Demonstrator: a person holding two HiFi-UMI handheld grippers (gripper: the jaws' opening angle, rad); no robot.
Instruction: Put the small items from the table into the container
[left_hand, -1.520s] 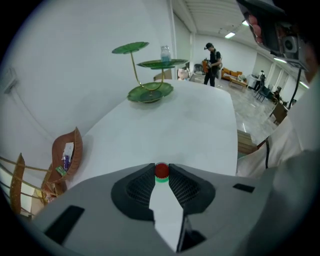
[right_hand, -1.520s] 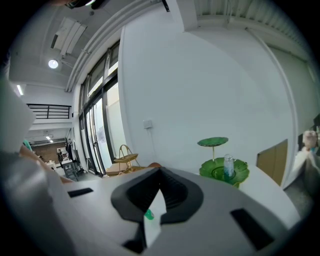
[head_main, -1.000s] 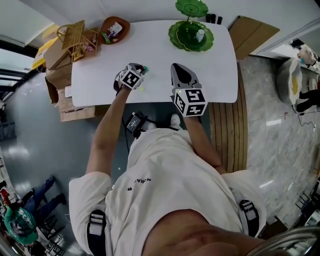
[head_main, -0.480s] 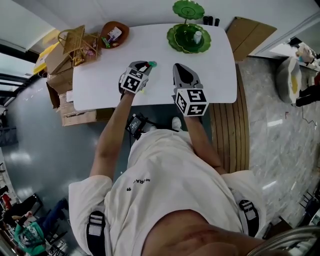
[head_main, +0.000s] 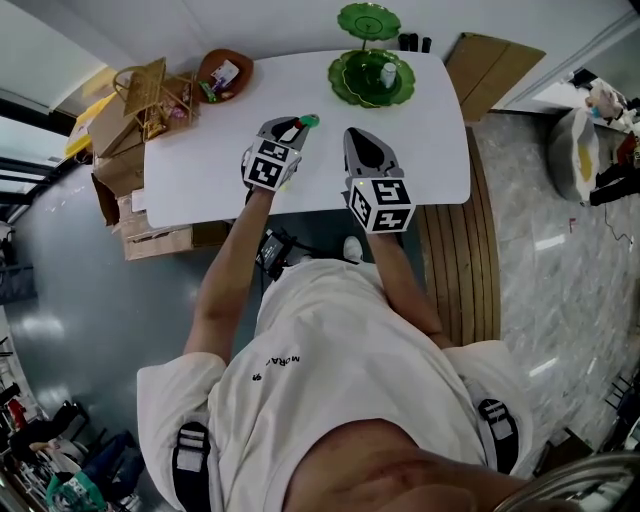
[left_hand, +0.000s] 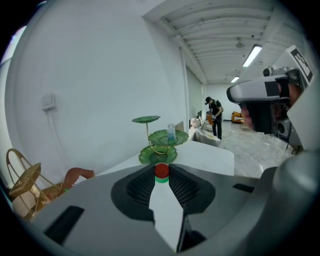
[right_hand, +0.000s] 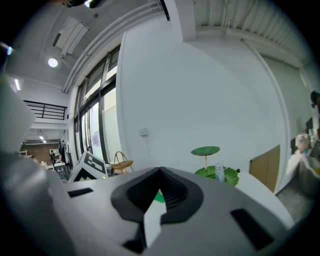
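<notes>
My left gripper (head_main: 296, 125) hangs above the white table (head_main: 200, 170), shut on a small item with a red top and green base (left_hand: 161, 171). In the head view that item (head_main: 309, 121) shows as a green spot at the fingertips. Ahead of it stands a green tiered stand (head_main: 371, 78), its lower dish holding a small clear bottle (head_main: 388, 72). The stand (left_hand: 161, 145) lies straight beyond the held item in the left gripper view. My right gripper (head_main: 357, 134) hovers beside the left one, jaws together with nothing between them (right_hand: 160, 172).
A brown bowl (head_main: 225, 72) with small packets sits at the table's far left corner. Off the left edge are a wicker basket (head_main: 150, 85) and cardboard boxes (head_main: 120, 160). A flat cardboard sheet (head_main: 490, 62) leans at the right. A person (left_hand: 216, 116) stands far off.
My left gripper has lifted off the table and moved toward the green stand with the small item between its jaws. The right gripper has stayed in place.
</notes>
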